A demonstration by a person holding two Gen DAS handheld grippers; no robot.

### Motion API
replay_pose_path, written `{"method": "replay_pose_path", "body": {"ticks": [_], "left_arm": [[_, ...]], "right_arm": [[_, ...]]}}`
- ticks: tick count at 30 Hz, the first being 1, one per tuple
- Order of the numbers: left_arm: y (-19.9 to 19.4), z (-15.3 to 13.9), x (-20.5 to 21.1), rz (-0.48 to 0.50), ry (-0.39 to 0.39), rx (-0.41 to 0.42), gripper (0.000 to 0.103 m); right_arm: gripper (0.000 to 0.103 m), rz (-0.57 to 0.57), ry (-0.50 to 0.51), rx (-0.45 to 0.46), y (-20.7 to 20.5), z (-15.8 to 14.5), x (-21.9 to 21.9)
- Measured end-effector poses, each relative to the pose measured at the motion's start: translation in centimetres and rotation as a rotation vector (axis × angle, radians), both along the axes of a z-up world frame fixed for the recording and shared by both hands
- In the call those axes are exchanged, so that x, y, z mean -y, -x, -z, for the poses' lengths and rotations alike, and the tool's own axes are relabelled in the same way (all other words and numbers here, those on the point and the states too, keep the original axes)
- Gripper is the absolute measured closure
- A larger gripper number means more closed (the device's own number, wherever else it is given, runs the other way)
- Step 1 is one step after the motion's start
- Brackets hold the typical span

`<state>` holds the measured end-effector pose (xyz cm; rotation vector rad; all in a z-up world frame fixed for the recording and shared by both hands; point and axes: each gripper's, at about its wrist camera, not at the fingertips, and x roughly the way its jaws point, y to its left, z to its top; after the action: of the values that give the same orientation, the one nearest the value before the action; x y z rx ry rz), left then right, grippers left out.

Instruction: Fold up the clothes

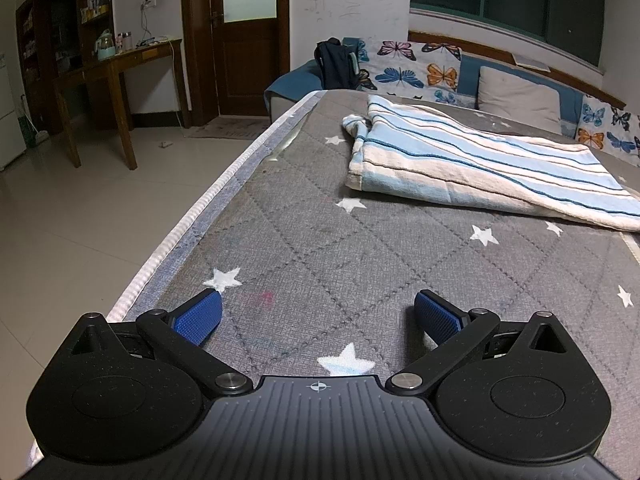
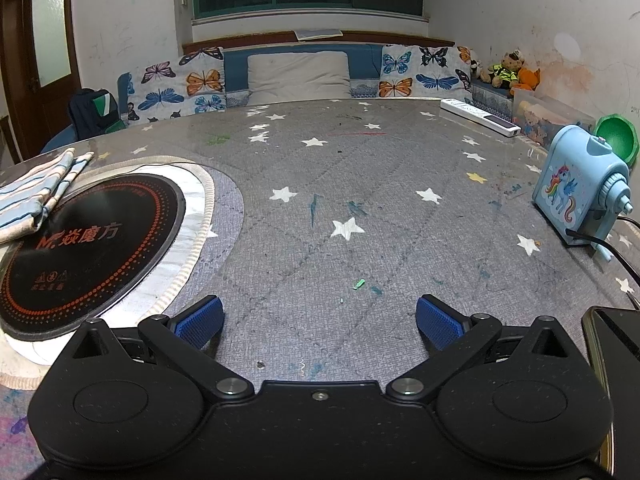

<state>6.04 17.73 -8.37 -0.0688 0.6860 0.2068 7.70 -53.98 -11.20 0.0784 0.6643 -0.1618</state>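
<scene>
Currently folded striped cloth (image 1: 480,160) lies well ahead-right of left gripper (image 1: 316,312), jaws apart, empty. Right gripper (image 2: 318,316) likewise spread over bare table (image 2: 360,184); cloth far left.

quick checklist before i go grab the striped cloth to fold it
1. Left gripper open and empty: ok.
2. Right gripper open and empty: ok.
3. Striped cloth within view of both cameras: ok; it lies ahead and to the right in the left view, at the far left edge in the right view.
4. Cloth lying flat: not ok; it is already doubled over, with a bunched corner.
5. Cloth clear of the round black hotplate: not ok; its edge overlaps the plate.
6. Hotplate off and cool: cannot tell.
</scene>
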Motion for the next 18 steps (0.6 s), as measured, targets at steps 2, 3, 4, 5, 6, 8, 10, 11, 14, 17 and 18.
{"method": "replay_pose_path", "body": {"ticks": [2,3,4,5,6,8,10,11,14,17,18], "left_arm": [[0.03,-0.01,-0.07,0.0,0.001,0.0,0.0],[0.02,-0.02,-0.05,0.0,0.0,0.0,0.0],[-0.01,-0.04,0.0,0.0,-0.001,0.0,0.0],[0.02,-0.02,-0.18,0.0,0.0,0.0,0.0],[0.01,0.0,-0.19,0.0,0.0,0.0,0.0],[0.02,0.04,-0.25,0.0,-0.002,0.0,0.0],[0.06,0.06,-0.41,0.0,-0.002,0.0,0.0],[0.03,0.05,-0.32,0.0,-0.003,0.0,0.0],[-0.07,0.04,-0.09,0.0,-0.004,-0.001,0.0],[-0.04,0.06,-0.26,0.0,-0.003,-0.001,0.0],[-0.07,0.03,-0.14,0.0,-0.002,-0.001,0.0]], "right_arm": [[0.0,0.0,0.002,-0.001,-0.02,-0.02,-0.03],[0.0,0.0,0.002,-0.001,-0.03,-0.02,-0.04],[0.0,0.0,0.002,-0.001,-0.03,-0.02,-0.05],[0.0,0.0,0.001,-0.001,-0.05,-0.02,-0.11],[0.0,0.0,0.002,-0.001,-0.09,-0.03,-0.23],[0.0,0.0,0.002,-0.001,-0.08,-0.04,-0.22],[0.0,0.0,0.002,-0.001,-0.05,-0.03,-0.13],[0.0,0.0,0.003,-0.001,-0.06,-0.01,-0.14],[0.0,0.0,0.003,-0.001,-0.08,0.03,-0.17],[0.0,0.0,0.003,-0.001,-0.08,0.01,-0.19],[0.0,0.0,0.003,-0.001,-0.08,0.0,-0.19]]}}
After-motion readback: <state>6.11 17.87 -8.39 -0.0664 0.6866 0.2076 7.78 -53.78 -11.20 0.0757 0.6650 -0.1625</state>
